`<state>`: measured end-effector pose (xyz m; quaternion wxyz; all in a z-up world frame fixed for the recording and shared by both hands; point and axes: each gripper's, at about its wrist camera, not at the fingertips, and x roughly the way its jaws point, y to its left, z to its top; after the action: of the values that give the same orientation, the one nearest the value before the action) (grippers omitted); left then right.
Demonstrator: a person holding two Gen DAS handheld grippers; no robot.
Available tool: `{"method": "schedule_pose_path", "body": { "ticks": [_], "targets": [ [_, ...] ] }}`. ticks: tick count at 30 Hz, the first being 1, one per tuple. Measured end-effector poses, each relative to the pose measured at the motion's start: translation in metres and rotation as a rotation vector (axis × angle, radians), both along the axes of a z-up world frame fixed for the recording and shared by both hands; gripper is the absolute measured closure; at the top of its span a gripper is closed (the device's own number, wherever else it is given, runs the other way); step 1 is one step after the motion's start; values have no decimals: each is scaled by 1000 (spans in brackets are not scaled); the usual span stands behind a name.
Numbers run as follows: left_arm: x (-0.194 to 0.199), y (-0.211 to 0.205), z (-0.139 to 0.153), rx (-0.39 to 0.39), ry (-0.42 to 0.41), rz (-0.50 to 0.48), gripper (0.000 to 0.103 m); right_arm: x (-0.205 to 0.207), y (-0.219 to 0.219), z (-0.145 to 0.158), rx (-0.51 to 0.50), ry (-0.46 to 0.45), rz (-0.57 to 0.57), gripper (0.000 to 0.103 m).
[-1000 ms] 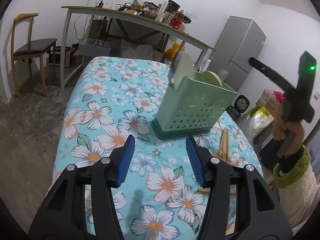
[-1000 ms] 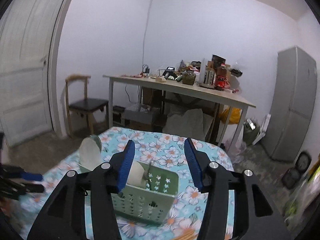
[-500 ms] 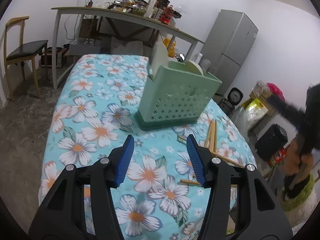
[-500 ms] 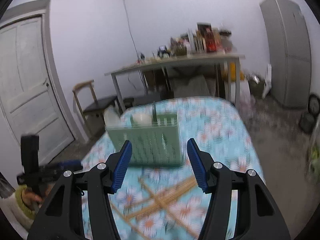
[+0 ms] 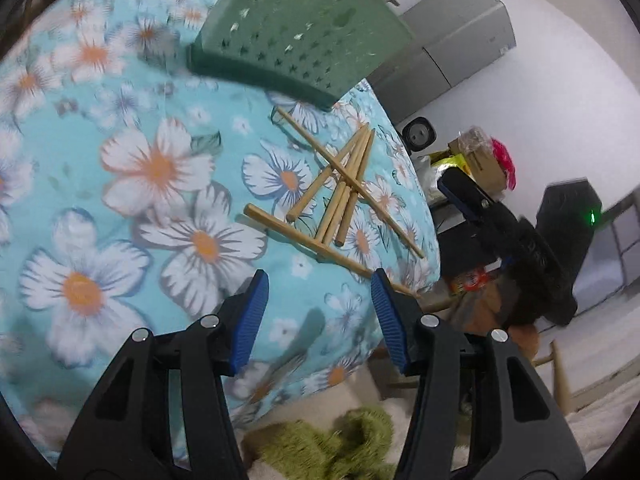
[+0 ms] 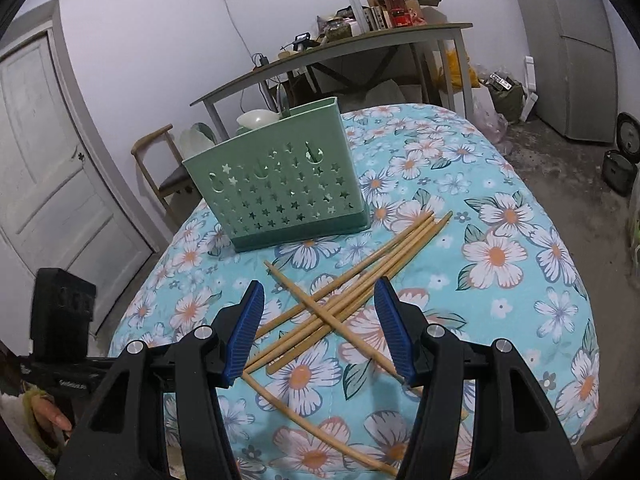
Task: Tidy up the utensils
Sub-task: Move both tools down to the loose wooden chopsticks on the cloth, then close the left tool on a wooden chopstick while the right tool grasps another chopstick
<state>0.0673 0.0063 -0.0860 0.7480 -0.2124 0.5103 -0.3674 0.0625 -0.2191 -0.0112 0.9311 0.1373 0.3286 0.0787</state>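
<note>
While the floral tablecloth (image 6: 520,184) carries the green utensil basket (image 6: 276,196) at its far side, crossed wooden chopsticks (image 6: 352,288) lie loose just before it, beneath the right gripper (image 6: 320,328) and left gripper (image 5: 316,316), both spread wide and empty.

The left claw (image 5: 316,312) is hanging over the near edge of the bench (image 5: 120,208), its blue-padded jaws standing wide apart with nothing between them. Just ahead, bamboo chopsticks (image 5: 340,196) are lying in a loose crossed pile on the flowered cloth (image 5: 80,272), some touching and overlapping, one long stick running toward the right jaw. Beyond them a green basket (image 5: 304,28) with star-shaped holes is standing on the cloth, blurred. Off the bench's right edge, the right claw (image 5: 500,216) is showing as a dark shape with a green light (image 5: 593,216); its jaws are unclear. A grey fridge (image 5: 452,48) is standing behind.
</note>
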Motion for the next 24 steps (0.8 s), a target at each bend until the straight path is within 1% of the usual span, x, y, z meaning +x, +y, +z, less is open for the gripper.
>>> {"method": "schedule_pose_path", "body": {
  "ticks": [1, 3, 4, 7, 11, 14, 16, 17, 19, 24],
  "targets": [
    [5, -2, -6, -17, 37, 13, 53, 1, 0, 0, 1, 0, 0, 47],
    [11, -2, -13, -42, 75, 34, 56, 1, -2, -3, 8, -1, -2, 47],
    [14, -2, -16, -54, 94, 49, 58, 0, -3, -3, 13, -1, -4, 47],
    [22, -2, -21, -82, 133, 73, 60, 0, -8, -9, 36, 4, -11, 47],
    [29, -5, -22, -96, 158, 99, 62, -1, -14, -16, 63, 14, -18, 47],
    [34, -9, -25, -91, 183, 133, 70, -2, -16, -18, 76, 14, -15, 47],
    [37, -10, -29, -90, 209, 162, 80, -3, -16, -18, 75, 9, -14, 47],
    [39, -10, -31, -87, 219, 173, 84, -3, -16, -18, 74, 5, -15, 47],
    [39, -8, -34, -93, 234, 190, 86, -5, -18, -17, 73, -1, -18, 47],
    [35, -4, -33, -101, 226, 191, 88, -9, -25, -16, 86, -8, -35, 47]
  ]
}}
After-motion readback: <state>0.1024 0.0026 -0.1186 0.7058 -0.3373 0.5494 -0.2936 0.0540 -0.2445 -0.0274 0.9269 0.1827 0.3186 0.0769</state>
